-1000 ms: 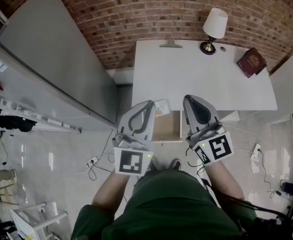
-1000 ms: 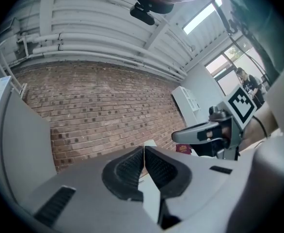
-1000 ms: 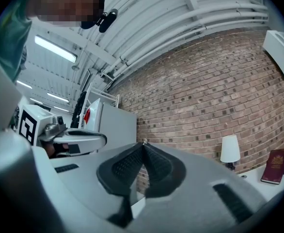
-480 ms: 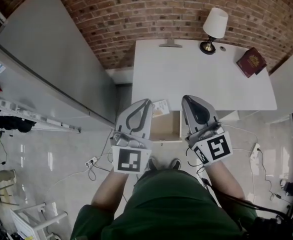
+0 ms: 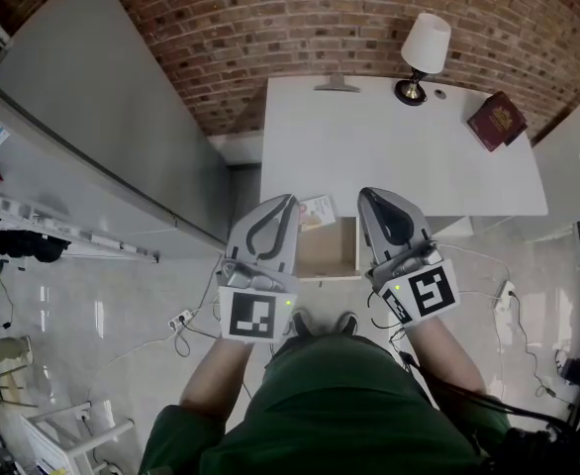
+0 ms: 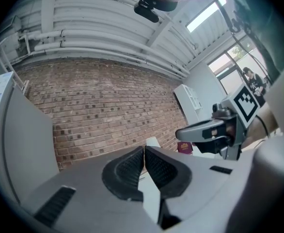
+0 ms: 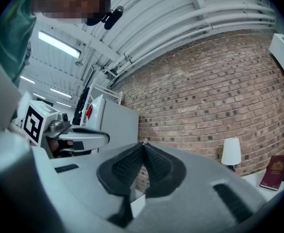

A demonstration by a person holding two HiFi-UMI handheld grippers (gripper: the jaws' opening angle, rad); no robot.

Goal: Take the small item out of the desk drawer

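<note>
The white desk (image 5: 399,156) has its drawer (image 5: 330,251) pulled open, showing a bare wooden bottom. A small pale card-like item (image 5: 318,211) lies at the drawer's far left corner, right beside the tip of my left gripper (image 5: 291,201). Whether it rests inside the drawer I cannot tell. The left gripper (image 6: 144,148) is shut with nothing between its pads. My right gripper (image 5: 365,195) hovers over the drawer's right side, pads (image 7: 154,161) pressed together and empty. Both grippers point level toward the brick wall.
A lamp (image 5: 424,49) and a dark red book (image 5: 498,124) stand at the desk's back right. A tall grey cabinet (image 5: 102,117) fills the left. Cables and a power strip (image 5: 182,320) lie on the tiled floor, and the person's feet stand below the drawer.
The left gripper has crept slightly forward and left toward the desk. The right gripper has stayed put, and both remain shut.
</note>
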